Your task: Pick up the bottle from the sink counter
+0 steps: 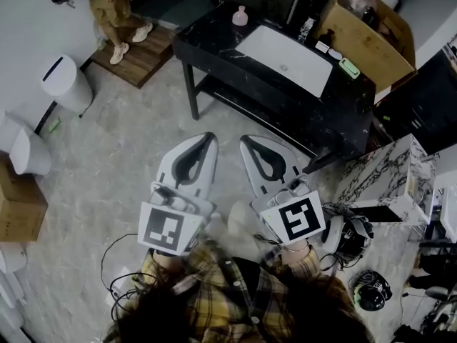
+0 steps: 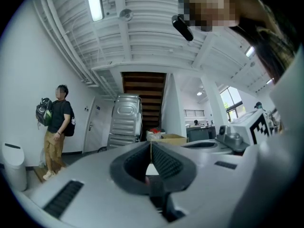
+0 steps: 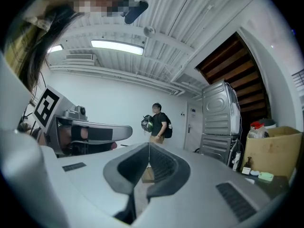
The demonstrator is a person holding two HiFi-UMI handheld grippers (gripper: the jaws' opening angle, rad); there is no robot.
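L hand-held gripper [image 1: 208,137] & R hand-held gripper [image 1: 247,141] are hanging closed, empty, over floor [image 1: 121,141], well apart from black counter [image 1: 214,45] w/ sink [image 1: 285,59]

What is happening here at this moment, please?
A person holds the left gripper and the right gripper over the floor, both with fingers shut on nothing. The sink counter stands some way ahead. A bottle on it is untouched, so the pickup has not begun.
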